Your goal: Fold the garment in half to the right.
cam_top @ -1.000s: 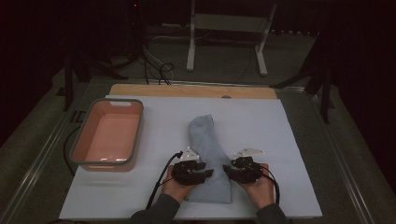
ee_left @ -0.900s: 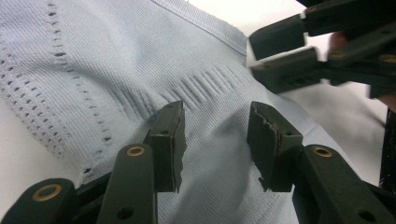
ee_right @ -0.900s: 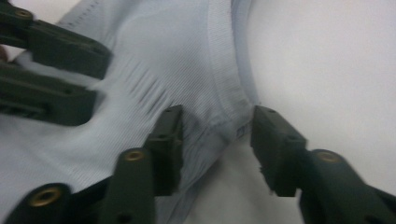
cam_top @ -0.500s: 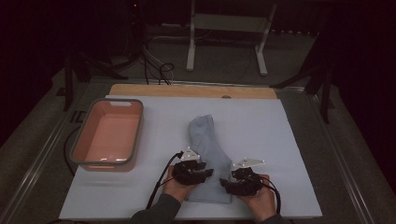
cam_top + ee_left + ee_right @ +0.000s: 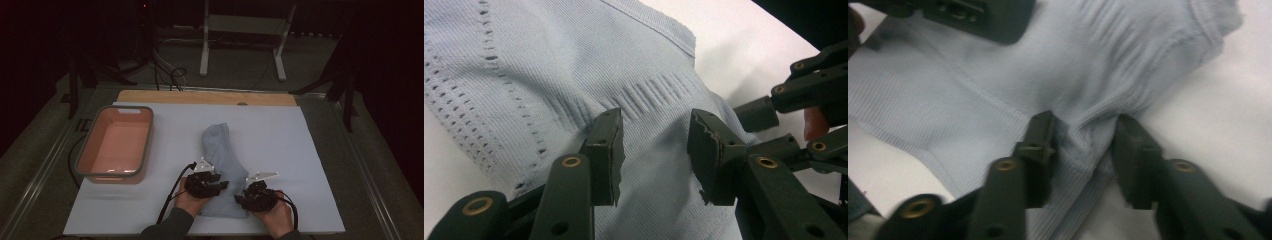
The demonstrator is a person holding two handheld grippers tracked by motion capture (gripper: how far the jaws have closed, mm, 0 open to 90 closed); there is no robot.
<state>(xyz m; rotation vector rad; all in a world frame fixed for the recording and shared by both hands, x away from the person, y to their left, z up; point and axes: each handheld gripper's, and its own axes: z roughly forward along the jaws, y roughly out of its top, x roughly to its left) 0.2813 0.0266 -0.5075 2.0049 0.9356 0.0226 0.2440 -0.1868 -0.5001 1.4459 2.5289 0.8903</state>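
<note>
Dark floor and a metal stand lie behind the white table (image 5: 300, 135), where a pale blue ribbed garment (image 5: 224, 160) lies flat near the front edge, just right of a salmon-pink bin (image 5: 116, 145). At the cloth's near left, the left claw (image 5: 654, 137) presses down on it with its jaws apart and flat fabric between the pads. The right claw (image 5: 1080, 142), at the near right edge, has just been closing and now pinches a raised fold of the garment.
</note>
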